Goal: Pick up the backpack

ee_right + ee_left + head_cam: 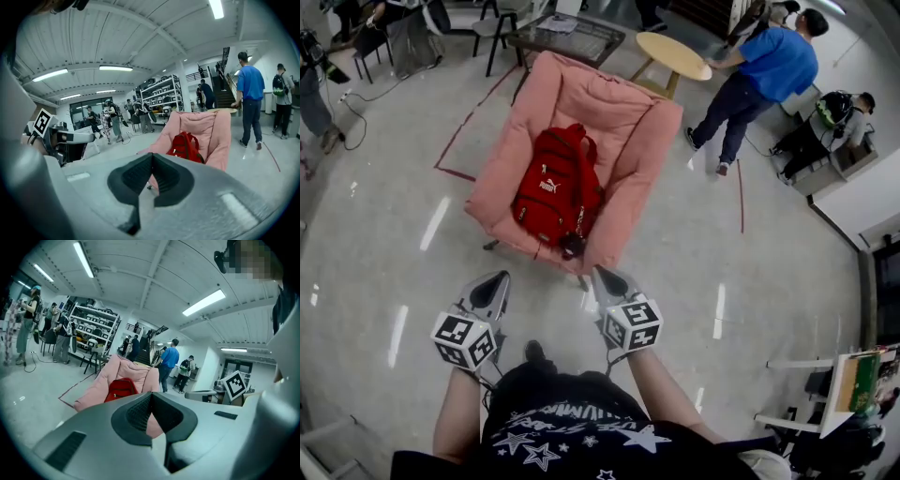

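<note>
Backpack (555, 186) on pink chair (630, 131) — both tongs closed, empty.

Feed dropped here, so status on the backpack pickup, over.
Left gripper shut, empty. Right gripper shut, empty. Red backpack lying on pink armchair, untouched. Nothing in the way.
</note>
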Demonstrator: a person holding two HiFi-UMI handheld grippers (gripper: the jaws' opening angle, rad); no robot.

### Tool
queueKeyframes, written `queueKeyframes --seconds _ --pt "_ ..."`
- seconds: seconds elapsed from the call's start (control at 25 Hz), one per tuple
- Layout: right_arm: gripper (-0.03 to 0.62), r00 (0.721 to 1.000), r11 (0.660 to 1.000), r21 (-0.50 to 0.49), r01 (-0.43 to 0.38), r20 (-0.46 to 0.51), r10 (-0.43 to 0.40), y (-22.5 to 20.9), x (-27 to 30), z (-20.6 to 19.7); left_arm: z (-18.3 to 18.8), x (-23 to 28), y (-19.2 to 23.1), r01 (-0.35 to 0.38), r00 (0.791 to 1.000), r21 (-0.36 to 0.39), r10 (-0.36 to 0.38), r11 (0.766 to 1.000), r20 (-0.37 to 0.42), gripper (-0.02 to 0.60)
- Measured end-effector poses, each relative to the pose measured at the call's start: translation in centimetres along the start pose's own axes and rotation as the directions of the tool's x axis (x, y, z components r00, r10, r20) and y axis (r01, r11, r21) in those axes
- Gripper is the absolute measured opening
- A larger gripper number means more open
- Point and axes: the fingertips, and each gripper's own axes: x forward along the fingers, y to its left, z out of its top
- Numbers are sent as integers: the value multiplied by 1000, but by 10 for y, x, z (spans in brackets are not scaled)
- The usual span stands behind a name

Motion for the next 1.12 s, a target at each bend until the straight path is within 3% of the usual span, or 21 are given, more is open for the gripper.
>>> queueKeyframes --seconds 0.2,0.56,0.8,1.0,1.12 --pt "0 998 998 1 60 -15 -60 -3 21 5 7 16 27 33 999 -24 -34 999 -13 9" --pt "0 989 989 -45 143 -40 -145 -50 59 5 5 60 55 50 998 -45 -51 998 -31 9" --pt "0 989 990 -29 139 -46 -140 -94 122 23 24 104 85 11 998 -22 -12 1000 -61 8" --pt "2 988 992 -73 103 -111 -111 -125 179 35 45 157 103 -7 996 -16 5 1000 -88 9" --pt "2 986 996 -44 80 -143 -86 -145 205 43 59 187 109 -11 995 -4 10 1000 -98 9"
